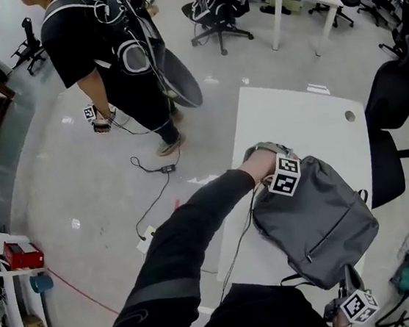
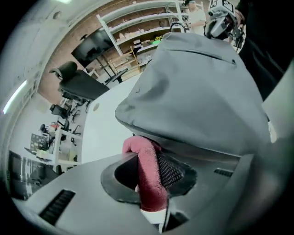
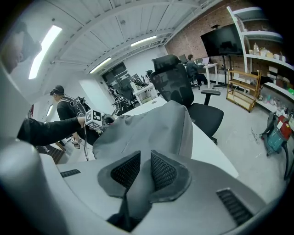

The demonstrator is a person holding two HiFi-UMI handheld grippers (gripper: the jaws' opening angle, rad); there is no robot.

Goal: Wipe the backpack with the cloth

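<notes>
A grey backpack (image 1: 322,218) lies on the white table (image 1: 280,120). My left gripper (image 1: 282,178) is at the backpack's top end, and in the left gripper view (image 2: 148,167) its jaws are shut on a dark red cloth (image 2: 148,174) that presses against the backpack's edge (image 2: 197,92). My right gripper (image 1: 352,298) sits at the backpack's near bottom corner. In the right gripper view (image 3: 140,176) its jaws pinch a fold of the grey backpack fabric (image 3: 147,128). The cloth is hidden in the head view.
A person in black (image 1: 117,51) stands on the floor to the left of the table, holding another marker-cube gripper. A black office chair (image 1: 396,98) stands at the table's right. A cable (image 1: 153,169) trails over the floor. More chairs and desks stand at the back.
</notes>
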